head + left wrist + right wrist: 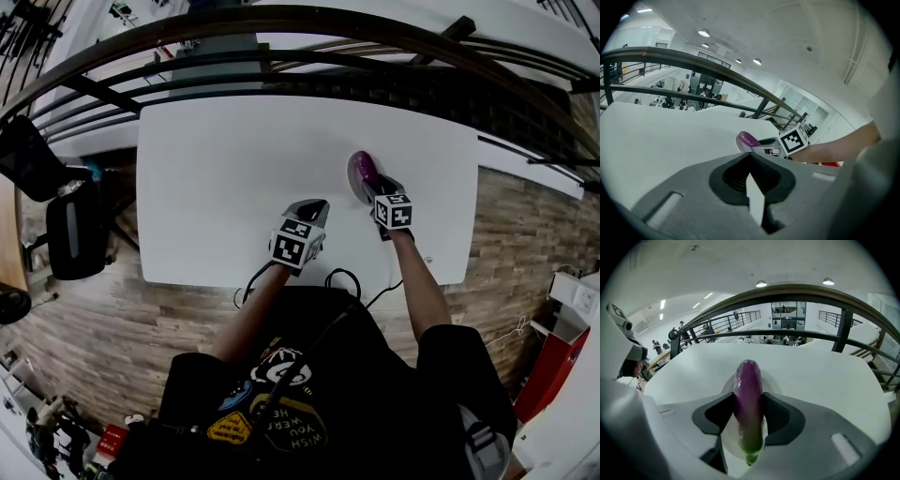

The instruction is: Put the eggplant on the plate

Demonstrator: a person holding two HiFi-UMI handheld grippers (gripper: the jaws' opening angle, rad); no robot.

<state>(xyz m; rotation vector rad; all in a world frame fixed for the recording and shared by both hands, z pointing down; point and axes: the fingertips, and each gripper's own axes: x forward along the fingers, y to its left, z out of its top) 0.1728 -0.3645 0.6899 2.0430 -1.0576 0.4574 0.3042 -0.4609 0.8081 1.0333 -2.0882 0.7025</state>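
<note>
1. The white table [216,187] carries a white plate [730,434], which sits right of the table's middle, about halfway between the far edge and the near edge.
2. The eggplant [364,169] is purple with a green stem end. It lies lengthwise over the plate, with its purple tip toward the far edge and its stem end toward the person.
3. The right gripper [749,401] is closed on the eggplant. One dark pad presses each side of the eggplant's middle section, and the jaws stand wide to fit its girth.
4. No view shows whether the eggplant's underside touches the plate surface.
5. The left gripper [750,157] has its jaw tips together, with nothing between them. It is positioned near the near edge, about mid-width of the table, apart from the plate.
6. Each gripper bears a marker cube; the right gripper's cube [394,211] lies just on the near side of the plate.
</note>
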